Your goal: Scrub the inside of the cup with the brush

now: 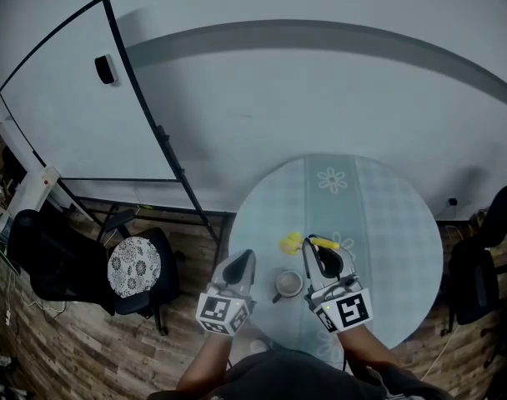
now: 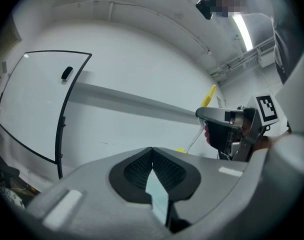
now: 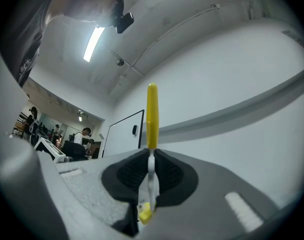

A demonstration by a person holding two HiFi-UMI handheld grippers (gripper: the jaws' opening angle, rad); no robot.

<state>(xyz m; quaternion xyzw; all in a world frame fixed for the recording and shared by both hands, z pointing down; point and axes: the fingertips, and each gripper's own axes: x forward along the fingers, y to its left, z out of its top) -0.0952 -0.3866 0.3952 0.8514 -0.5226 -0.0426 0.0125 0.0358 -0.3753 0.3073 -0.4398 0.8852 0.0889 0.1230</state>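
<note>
A small pale cup [image 1: 288,284] stands upright on the round table [image 1: 387,223], between my two grippers. My right gripper [image 1: 324,261] is just right of the cup and beyond it, shut on a brush [image 3: 152,115] with a yellow handle and a thin white shaft. The brush handle [image 1: 324,243] pokes out past the jaws. A yellow lump [image 1: 291,242] lies just beyond the cup; whether it belongs to the brush I cannot tell. My left gripper [image 1: 239,267] hovers left of the cup, shut, with nothing between its fingers. The left gripper view shows the right gripper [image 2: 227,129] and the brush [image 2: 208,96].
The table has a light checked cloth with flower prints, and its near edge lies just under my grippers. A whiteboard on a stand [image 1: 70,98] leans at the left. A black chair with a patterned cushion [image 1: 134,267] stands on the wooden floor, and a dark chair [image 1: 474,282] is at the right.
</note>
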